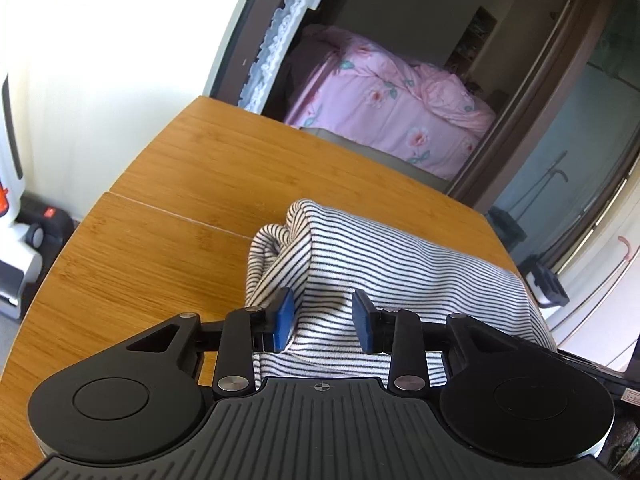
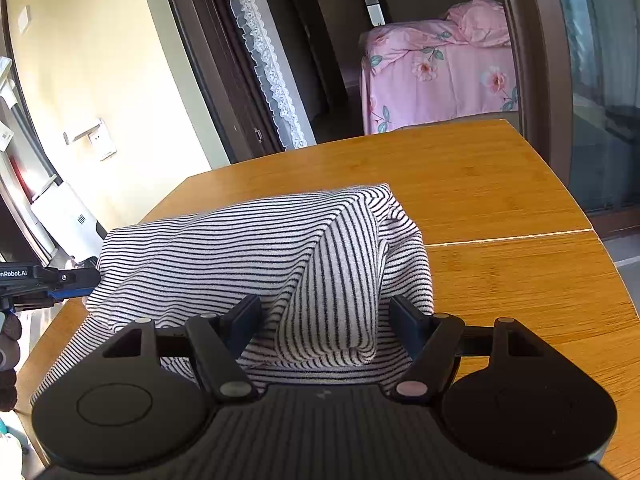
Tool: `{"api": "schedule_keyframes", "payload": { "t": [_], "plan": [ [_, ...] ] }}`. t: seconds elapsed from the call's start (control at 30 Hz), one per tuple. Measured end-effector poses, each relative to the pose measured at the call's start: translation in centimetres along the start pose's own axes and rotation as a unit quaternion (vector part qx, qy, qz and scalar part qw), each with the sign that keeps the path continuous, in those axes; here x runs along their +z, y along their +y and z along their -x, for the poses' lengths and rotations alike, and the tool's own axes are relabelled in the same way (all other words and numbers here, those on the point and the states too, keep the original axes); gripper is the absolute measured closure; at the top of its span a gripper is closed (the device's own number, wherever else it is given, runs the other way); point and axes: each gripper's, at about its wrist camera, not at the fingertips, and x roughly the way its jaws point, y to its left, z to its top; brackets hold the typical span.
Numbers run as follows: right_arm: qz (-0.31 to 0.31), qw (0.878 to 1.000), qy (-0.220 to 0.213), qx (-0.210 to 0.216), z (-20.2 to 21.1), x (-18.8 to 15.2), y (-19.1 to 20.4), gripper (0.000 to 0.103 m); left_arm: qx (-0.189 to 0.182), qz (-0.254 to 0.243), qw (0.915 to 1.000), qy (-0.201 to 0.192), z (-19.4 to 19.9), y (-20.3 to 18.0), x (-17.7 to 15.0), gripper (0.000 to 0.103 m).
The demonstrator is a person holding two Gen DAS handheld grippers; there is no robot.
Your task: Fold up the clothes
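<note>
Our left hand-held gripper (image 1: 323,322) hung with its blue pads parted, gripping nothing, over the striped garment (image 1: 384,276). Our right hand-held gripper (image 2: 325,320) gaped wider around a raised fold of that garment, which lay bunched on the wooden worktop (image 2: 500,208).

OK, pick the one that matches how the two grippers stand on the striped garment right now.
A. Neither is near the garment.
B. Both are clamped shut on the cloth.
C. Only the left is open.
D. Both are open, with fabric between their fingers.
D: the left gripper and the right gripper each show a wide gap between the fingers, with the striped garment bunched in that gap on the wooden table.
</note>
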Motion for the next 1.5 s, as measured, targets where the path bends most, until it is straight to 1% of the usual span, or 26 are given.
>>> {"api": "schedule_keyframes", "payload": {
  "t": [0.1,0.13,0.23,0.27,0.3,0.33,0.37,0.4,0.43,0.47,0.5,0.53,0.57,0.6,0.63,0.67,0.77,0.9,1.0,1.1,1.17,1.23,1.27,1.37,1.47,1.5],
  "plan": [
    [0.001,1.000,0.001,-0.003,0.0,0.1,0.0,0.031,0.008,-0.004,0.9999,-0.011,0.5,0.0,0.6,0.057],
    [0.001,1.000,0.001,-0.004,0.0,0.1,0.0,0.031,0.023,-0.007,0.9995,-0.022,0.8,-0.2,0.7,0.051],
    [0.001,1.000,0.001,-0.005,0.0,0.5,0.1,0.031,0.043,-0.017,0.9982,-0.037,0.8,-0.3,1.1,0.042],
    [-0.001,1.000,0.003,-0.004,-0.1,0.7,0.0,0.031,0.040,-0.018,0.9985,-0.033,0.5,-0.2,1.2,0.040],
    [-0.006,1.000,0.005,-0.003,-0.2,0.8,-0.1,0.031,0.038,-0.022,0.9987,-0.025,0.1,-0.3,1.4,0.033],
    [-0.010,1.000,0.008,-0.001,-0.3,1.0,-0.2,0.031,0.036,-0.029,0.9988,-0.017,-0.3,-0.4,1.4,0.030],
    [-0.009,1.000,0.011,0.002,-0.4,1.2,-0.1,0.031,0.032,-0.035,0.9988,-0.011,-0.6,-0.5,1.3,0.030],
    [-0.007,1.000,0.015,0.006,-0.6,1.3,0.0,0.032,0.029,-0.041,0.9987,-0.006,-0.9,-0.7,1.2,0.031],
    [-0.006,1.000,0.018,0.009,-0.7,1.5,0.1,0.034,0.025,-0.046,0.9986,-0.001,-1.1,-0.9,1.1,0.035],
    [-0.004,1.000,0.021,0.012,-0.8,1.6,0.2,0.042,0.021,-0.052,0.9984,0.005,-1.4,-1.1,1.1,0.038],
    [0.004,1.000,0.022,0.013,-0.9,1.8,0.4,0.051,0.019,-0.054,0.9983,0.010,-1.8,-1.3,1.1,0.046],
    [0.009,1.000,0.021,0.016,-1.0,2.0,0.6,0.056,0.016,-0.057,0.9981,0.016,-2.2,-1.4,1.2,0.057],
    [0.011,1.000,0.016,0.015,-0.9,2.4,0.6,0.069,0.014,-0.060,0.9979,0.021,-2.5,-1.6,1.2,0.062],
    [0.013,1.000,0.011,0.015,-0.7,2.9,0.6,0.077,0.018,-0.065,0.9975,0.021,-2.7,-1.8,1.3,0.071],
    [0.009,1.000,0.002,0.022,-0.3,3.5,0.5,0.078,0.020,-0.073,0.9970,0.017,-2.6,-2.1,1.5,0.074],
    [0.009,0.999,-0.009,0.030,0.6,4.0,0.5,0.080,0.013,-0.079,0.9967,0.011,-1.7,-2.6,1.5,0.076],
    [0.022,0.998,-0.037,0.047,3.2,5.0,1.2,0.081,-0.011,-0.097,0.9952,-0.009,0.8,-4.0,1.7,0.077],
    [0.039,0.997,-0.049,0.055,6.4,4.5,1.7,0.081,-0.036,-0.108,0.9932,-0.027,4.3,-5.2,1.3,0.077],
    [0.036,0.997,-0.045,0.059,8.1,3.4,1.3,0.081,-0.048,-0.109,0.9927,-0.017,6.0,-5.2,0.2,0.077],
    [0.026,0.997,-0.037,0.057,8.6,1.7,0.6,0.081,-0.054,-0.112,0.9922,-0.003,6.8,-5.1,-1.3,0.077],
    [0.029,0.998,-0.023,0.043,7.9,0.4,0.3,0.081,-0.049,-0.116,0.9920,0.012,6.2,-4.7,-2.4,0.076],
    [0.031,0.999,-0.001,0.023,6.2,-1.0,0.0,0.081,-0.035,-0.107,0.9930,0.036,4.6,-4.0,-3.3,0.076],
    [0.029,0.999,0.001,0.021,5.7,-1.5,-0.2,0.079,-0.029,-0.102,0.9932,0.048,3.7,-3.7,-3.8,0.075],
    [0.021,1.000,0.003,0.020,4.7,-2.3,-0.9,0.077,-0.015,-0.091,0.9936,0.064,1.9,-2.6,-4.7,0.073],
    [0.020,1.000,0.001,0.019,4.4,-2.1,-1.1,0.077,-0.022,-0.079,0.9948,0.060,1.4,-2.0,-4.5,0.071],
    [0.021,1.000,0.000,0.017,4.2,-2.0,-1.0,0.077,-0.019,-0.082,0.9948,0.057,1.2,-2.0,-4.4,0.071]
  ]
}}
